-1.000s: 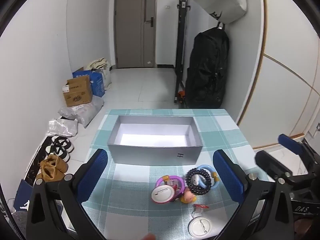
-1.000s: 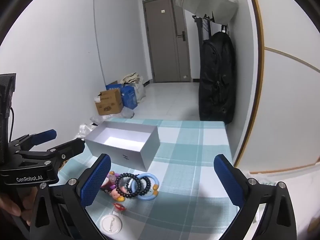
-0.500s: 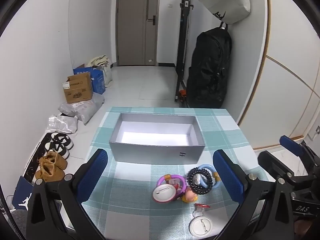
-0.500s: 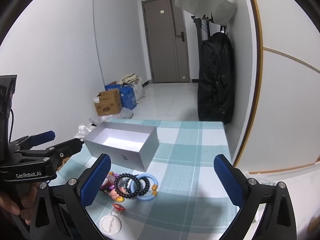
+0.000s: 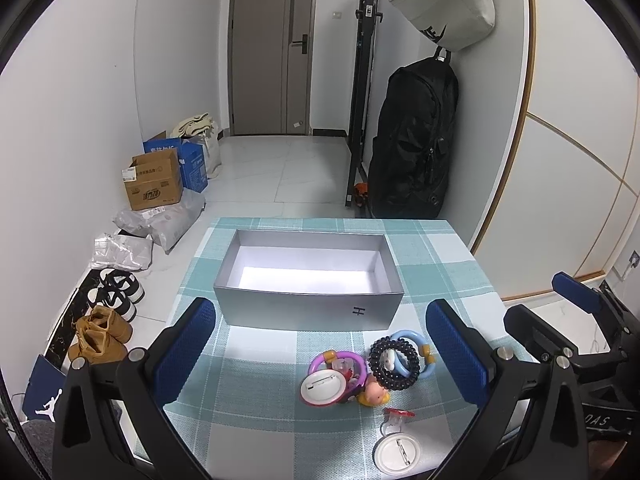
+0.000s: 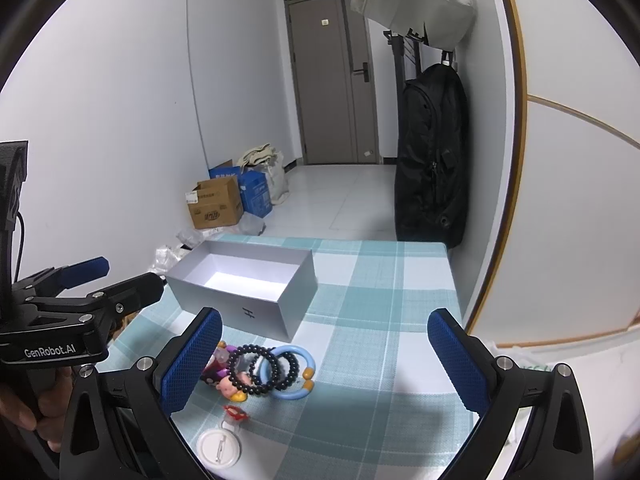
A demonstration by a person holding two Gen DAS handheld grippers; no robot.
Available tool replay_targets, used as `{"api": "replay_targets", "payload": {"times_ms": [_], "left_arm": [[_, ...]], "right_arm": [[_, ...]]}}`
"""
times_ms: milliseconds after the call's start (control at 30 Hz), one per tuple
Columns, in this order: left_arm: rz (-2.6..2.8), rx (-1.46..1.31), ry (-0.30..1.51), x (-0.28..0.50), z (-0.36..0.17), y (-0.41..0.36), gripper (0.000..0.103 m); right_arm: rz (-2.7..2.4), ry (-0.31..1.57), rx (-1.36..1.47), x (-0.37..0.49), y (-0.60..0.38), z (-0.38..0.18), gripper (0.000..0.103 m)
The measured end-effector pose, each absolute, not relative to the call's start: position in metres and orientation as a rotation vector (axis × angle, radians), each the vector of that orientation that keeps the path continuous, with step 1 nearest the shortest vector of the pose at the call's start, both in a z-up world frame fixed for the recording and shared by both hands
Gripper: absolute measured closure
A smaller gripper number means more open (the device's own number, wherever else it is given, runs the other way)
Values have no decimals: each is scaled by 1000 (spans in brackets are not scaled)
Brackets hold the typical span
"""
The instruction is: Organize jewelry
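I see the open grey cardboard box (image 5: 308,280) at the far middle of the teal checked tabletop (image 5: 256,376). Before it, towards the right edge, black bead bracelets (image 5: 394,364) overlie a blue plastic ring (image 5: 420,350); a white round pin badge (image 5: 397,456) sits nearest me.

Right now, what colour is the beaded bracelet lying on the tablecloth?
Black. The beaded bracelet shows best in the left wrist view, overlapping a light blue ring.
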State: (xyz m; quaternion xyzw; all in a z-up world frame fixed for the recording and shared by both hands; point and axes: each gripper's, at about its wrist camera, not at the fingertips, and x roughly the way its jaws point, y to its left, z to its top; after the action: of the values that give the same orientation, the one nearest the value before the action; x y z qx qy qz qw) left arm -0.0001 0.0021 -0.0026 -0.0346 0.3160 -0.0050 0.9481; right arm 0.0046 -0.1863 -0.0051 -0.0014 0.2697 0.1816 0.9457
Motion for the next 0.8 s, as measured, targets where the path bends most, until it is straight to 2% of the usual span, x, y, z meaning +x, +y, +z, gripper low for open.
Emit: {"api": "replay_targets", "payload": {"times_ms": [800], "left_arm": [[-30,-74,643,-2,-2,2,1]], "right_arm": [[373,551,-3,4,-186,-4,0]]}}
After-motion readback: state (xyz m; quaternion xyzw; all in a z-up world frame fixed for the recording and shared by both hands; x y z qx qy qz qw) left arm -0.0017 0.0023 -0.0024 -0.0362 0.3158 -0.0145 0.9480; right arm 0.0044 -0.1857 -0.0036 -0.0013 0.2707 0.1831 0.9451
